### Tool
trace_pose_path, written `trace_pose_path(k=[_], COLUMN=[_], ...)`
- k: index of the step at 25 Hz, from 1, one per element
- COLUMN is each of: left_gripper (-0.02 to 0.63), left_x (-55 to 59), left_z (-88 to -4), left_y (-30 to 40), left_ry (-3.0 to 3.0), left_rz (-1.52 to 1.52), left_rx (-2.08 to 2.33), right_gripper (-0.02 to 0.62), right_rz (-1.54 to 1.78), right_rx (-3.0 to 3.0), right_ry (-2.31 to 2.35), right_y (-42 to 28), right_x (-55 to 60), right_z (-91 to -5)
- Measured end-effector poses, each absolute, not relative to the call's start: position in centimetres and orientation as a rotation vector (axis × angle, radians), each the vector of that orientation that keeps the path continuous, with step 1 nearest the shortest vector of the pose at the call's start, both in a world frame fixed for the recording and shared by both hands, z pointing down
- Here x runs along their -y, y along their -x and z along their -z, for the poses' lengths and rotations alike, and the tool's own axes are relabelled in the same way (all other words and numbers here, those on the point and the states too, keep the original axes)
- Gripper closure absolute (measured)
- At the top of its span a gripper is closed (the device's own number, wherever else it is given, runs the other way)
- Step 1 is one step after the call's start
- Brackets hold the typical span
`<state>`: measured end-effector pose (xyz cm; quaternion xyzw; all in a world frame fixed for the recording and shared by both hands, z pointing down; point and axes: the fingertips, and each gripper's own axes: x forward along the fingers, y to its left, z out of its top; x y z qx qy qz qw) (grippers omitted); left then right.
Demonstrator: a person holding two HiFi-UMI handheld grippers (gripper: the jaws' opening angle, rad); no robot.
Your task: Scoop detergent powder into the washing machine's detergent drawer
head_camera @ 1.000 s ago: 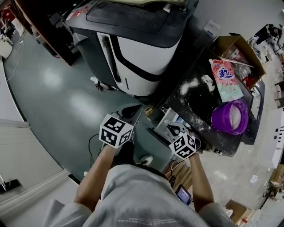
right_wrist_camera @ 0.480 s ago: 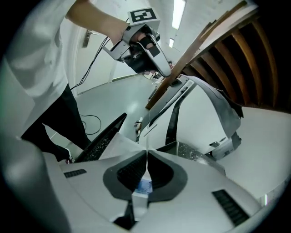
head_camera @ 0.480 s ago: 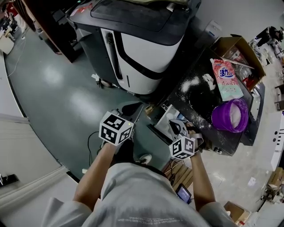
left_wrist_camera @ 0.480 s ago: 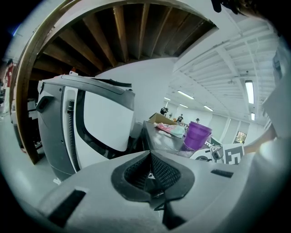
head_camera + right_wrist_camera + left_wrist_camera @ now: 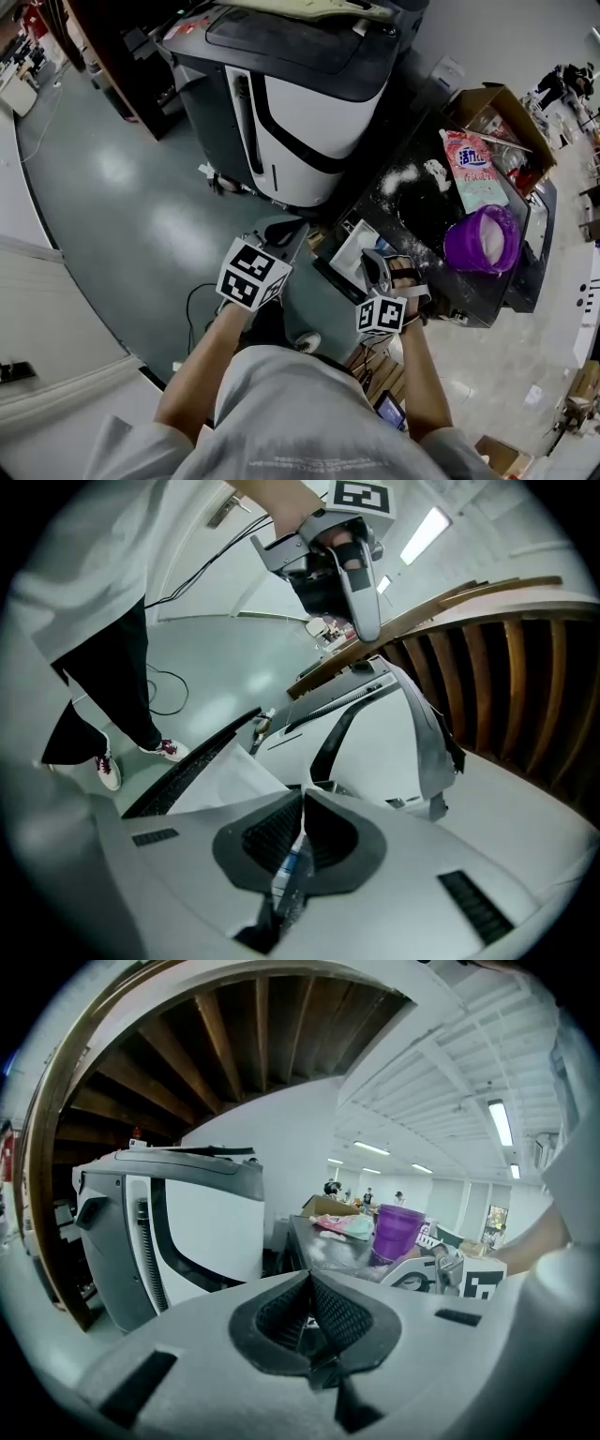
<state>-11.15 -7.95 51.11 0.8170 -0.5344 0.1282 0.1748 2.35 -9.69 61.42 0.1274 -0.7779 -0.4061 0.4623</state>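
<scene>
Lying on dark worktop (image 5: pixel 427 214), right of washer (image 5: pixel 319 103): pink bag (image 5: pixel 473 169) bearing blue Chinese characters, too small for reading. Sitting just beside it: purple tub (image 5: pixel 456 249) holding white powder (image 5: pixel 495 244), more powder lying scattered near bag. Left tongs (image 5: pixel 309 1283) pressing together, gripping nothing. Right tongs (image 5: pixel 302 803) clamping thin clear strip (image 5: pixel 289 869) with blue marking.

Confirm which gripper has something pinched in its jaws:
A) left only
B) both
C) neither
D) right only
D: the right gripper has its jaws shut on a thin clear-and-blue strip, while the left gripper has its jaws shut together with nothing between them.
</scene>
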Motion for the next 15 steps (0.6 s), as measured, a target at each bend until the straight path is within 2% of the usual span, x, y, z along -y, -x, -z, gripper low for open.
trace_pose_path(k=[10,15], left_gripper=[0.601,0.601], left_x=[6.85,6.9], left_z=[-50.39,-50.15], left_y=[10.83,10.38], left_ry=[-2.336,-2.358], left_rz=[-0.355,-0.355], left_rx=[1.515,1.502], right_gripper=[0.591,0.591], right_rz=[1.059,0.906], right_rx=[1.884,1.989], right_ry=[-0.359,-0.41], right_y=[-2.18,-2.53], right_x=[9.26,9.23], right_z=[-60.8,-60.67])
